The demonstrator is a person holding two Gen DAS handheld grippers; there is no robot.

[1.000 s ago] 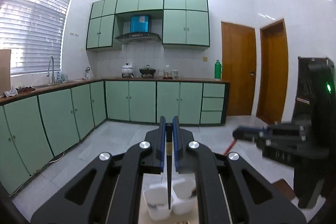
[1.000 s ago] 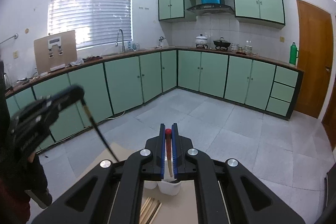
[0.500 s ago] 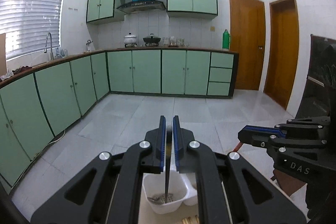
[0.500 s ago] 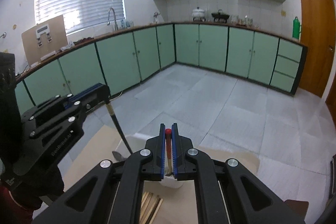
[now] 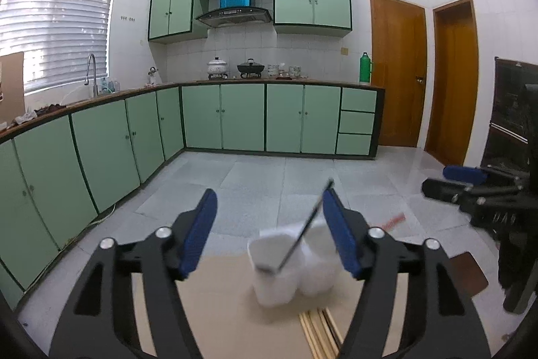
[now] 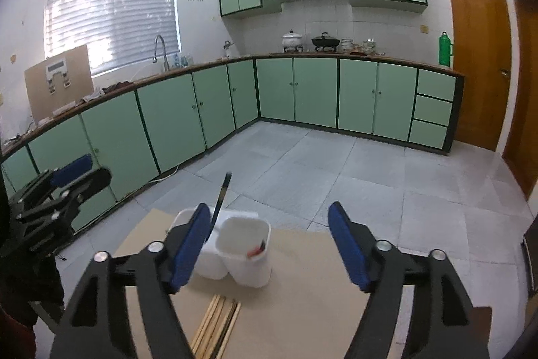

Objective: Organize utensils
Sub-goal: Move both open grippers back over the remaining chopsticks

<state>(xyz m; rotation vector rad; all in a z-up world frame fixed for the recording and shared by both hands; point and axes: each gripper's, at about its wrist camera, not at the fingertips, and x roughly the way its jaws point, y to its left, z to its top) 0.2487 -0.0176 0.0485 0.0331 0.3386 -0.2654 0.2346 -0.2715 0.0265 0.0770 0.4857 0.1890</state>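
Two white holder cups stand side by side on a tan board [image 5: 222, 301]. The left cup [image 5: 274, 271] holds a dark-handled utensil [image 5: 304, 227] that leans up to the right. In the right wrist view the right cup [image 6: 247, 249] holds a red-tipped utensil [image 6: 257, 249], and the dark utensil [image 6: 221, 195] sticks up from the cup behind. My left gripper [image 5: 269, 234] is open and empty above the cups. My right gripper [image 6: 269, 244] is open and empty above the cups. A bundle of wooden chopsticks [image 6: 217, 323] lies on the board in front of the cups.
Green kitchen cabinets [image 5: 242, 120] line the far and left walls across a grey tiled floor. Two wooden doors [image 5: 398, 69] stand at the right. The other gripper shows at the right edge of the left wrist view [image 5: 470, 187] and at the left edge of the right wrist view [image 6: 57, 190].
Both grippers have opened. The dark utensil left my left gripper and now stands in the left cup; the red-tipped one left my right gripper and lies in the right cup.
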